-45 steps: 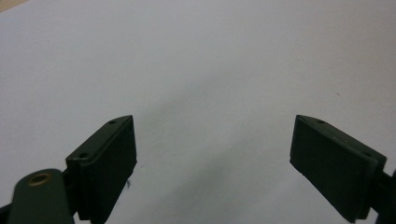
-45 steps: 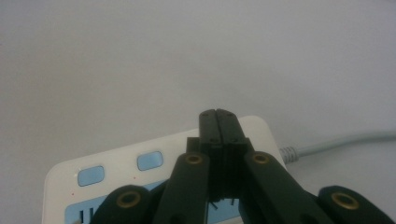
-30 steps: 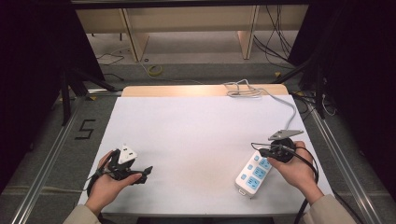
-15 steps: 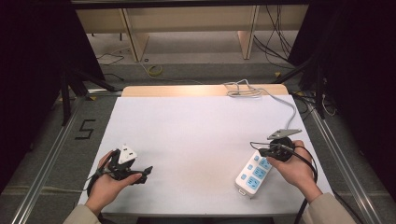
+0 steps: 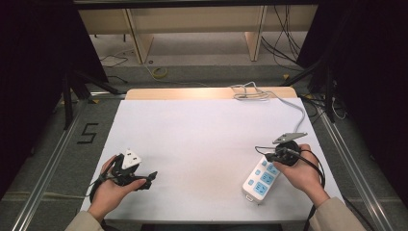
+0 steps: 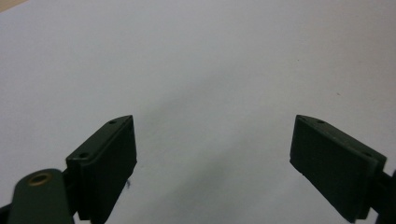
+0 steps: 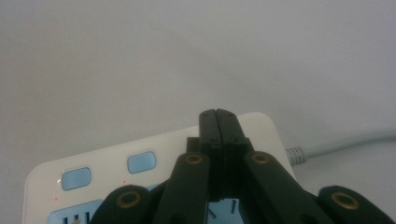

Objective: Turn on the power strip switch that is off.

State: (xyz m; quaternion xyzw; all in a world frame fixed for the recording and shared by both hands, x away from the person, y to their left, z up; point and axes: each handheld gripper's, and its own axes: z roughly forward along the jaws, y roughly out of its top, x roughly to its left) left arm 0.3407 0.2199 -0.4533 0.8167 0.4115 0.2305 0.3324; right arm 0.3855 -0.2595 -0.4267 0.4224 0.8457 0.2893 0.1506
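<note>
A white power strip (image 5: pixel 259 179) with blue sockets lies near the front right of the white table (image 5: pixel 202 130). Its grey cable (image 5: pixel 302 114) runs to the back edge. My right gripper (image 5: pixel 267 156) hovers over the strip's far end, held in a hand. In the right gripper view the right gripper (image 7: pixel 218 115) is shut with nothing between the jaws, just above the strip (image 7: pixel 154 161), where the cable (image 7: pixel 345 141) leaves it. My left gripper (image 5: pixel 152 176) rests low at the front left. In the left gripper view the left gripper (image 6: pixel 212 154) stands wide open over bare table.
The cable ends in a loose coil (image 5: pixel 250 91) on the wooden strip (image 5: pixel 183 93) at the table's back edge. Metal rails (image 5: pixel 48 159) run along both sides of the table. Shelving legs and more cables stand on the floor beyond.
</note>
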